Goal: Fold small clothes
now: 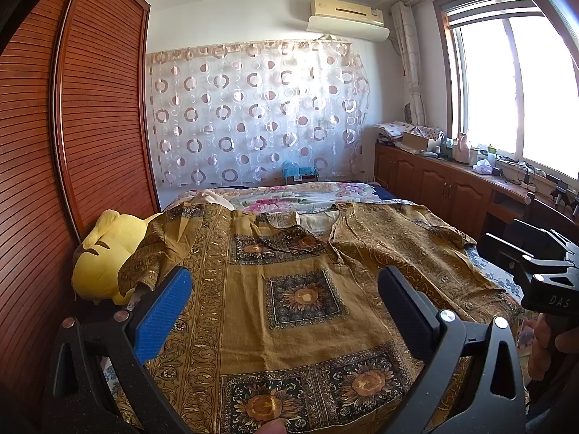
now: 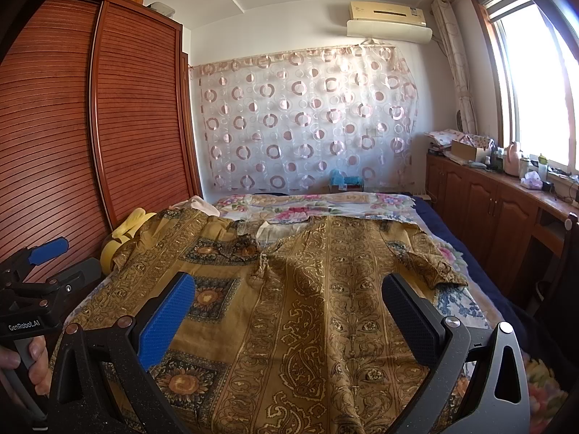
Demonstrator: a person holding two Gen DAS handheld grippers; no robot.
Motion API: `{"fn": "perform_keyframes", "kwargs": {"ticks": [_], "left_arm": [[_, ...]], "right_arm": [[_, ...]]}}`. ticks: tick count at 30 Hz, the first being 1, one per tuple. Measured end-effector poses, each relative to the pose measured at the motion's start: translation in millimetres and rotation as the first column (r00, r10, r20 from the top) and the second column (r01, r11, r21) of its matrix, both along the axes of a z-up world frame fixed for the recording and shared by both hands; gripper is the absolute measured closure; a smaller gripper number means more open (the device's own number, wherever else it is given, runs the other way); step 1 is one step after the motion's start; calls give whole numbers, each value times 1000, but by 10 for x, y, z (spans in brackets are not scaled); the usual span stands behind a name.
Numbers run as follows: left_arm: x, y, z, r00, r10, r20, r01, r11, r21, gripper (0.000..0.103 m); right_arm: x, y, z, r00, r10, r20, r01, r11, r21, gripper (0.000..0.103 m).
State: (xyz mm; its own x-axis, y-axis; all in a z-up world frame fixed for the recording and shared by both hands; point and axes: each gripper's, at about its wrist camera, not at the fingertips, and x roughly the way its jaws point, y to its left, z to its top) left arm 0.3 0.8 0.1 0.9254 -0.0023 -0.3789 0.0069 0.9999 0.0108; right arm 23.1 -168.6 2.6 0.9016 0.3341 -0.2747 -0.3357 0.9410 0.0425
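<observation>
Two handheld tools hover wide open and empty over a mustard-gold printed shirt [image 2: 318, 311] spread flat on a bed [image 2: 466, 311], none of it folded yet. Nearest the lens, the left tool [image 1: 284, 311] frames the garment's sunflower-medallion panels between a blue ribbed pad [image 1: 163, 320] and a dark one, while the right tool [image 2: 287, 322] hangs just beside it over the paisley-striped half, its jaws likewise clear of the cloth. A person's hand [image 2: 30, 365] grips the left tool's handle at the edge of the right-wrist view. The fabric looks thin, limp and lightly rumpled, with gold scrollwork borders and dark squares; it would likely slide and bunch if pinched in the middle. A clean first fold probably calls for taking the hem or side seam at two matched points, catching a single layer only, and lifting both sides evenly so the printed stripes stay parallel. Farther up, short sleeves [image 2: 430, 267] splay outward and the open neckline [image 1: 318, 222] shows a pale lining. A yellow plush toy [image 1: 105, 253] sits against the shirt's left edge, beside a slatted wooden wardrobe [image 1: 94, 119]. Beyond lie a floral quilt [image 2: 318, 204], a sheer circle-patterned curtain [image 2: 307, 119] and a sunlit window [image 1: 514, 90].
</observation>
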Motion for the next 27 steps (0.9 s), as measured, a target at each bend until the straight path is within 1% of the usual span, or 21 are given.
{"fn": "perform_keyframes", "kwargs": {"ticks": [8,10,12,19,23,27], "left_arm": [[2,1,-2,1000,0,-1,0,1000,0,0],[33,-68,79,1000,0,-7,0,1000,-3,0],[79,-70,79,1000,1,-21,-1,1000,-3,0],[183,114,-147,997,22,-72,-22,1000,14,0],[314,243,-285,993,41,-114,-38,999,28,0],[397,352,-379,989,53,-137,-49,998,35,0]], "right_arm": [[3,21,-17,1000,3,-3,-3,1000,1,0],[16,28,-32,1000,5,-8,-5,1000,2,0],[30,28,-50,1000,12,-16,-12,1000,4,0],[201,60,-117,998,38,-53,-38,999,-10,0],[296,104,-138,998,37,-56,-39,998,-50,0],[379,167,-177,997,52,-53,-56,996,-72,0]]}}
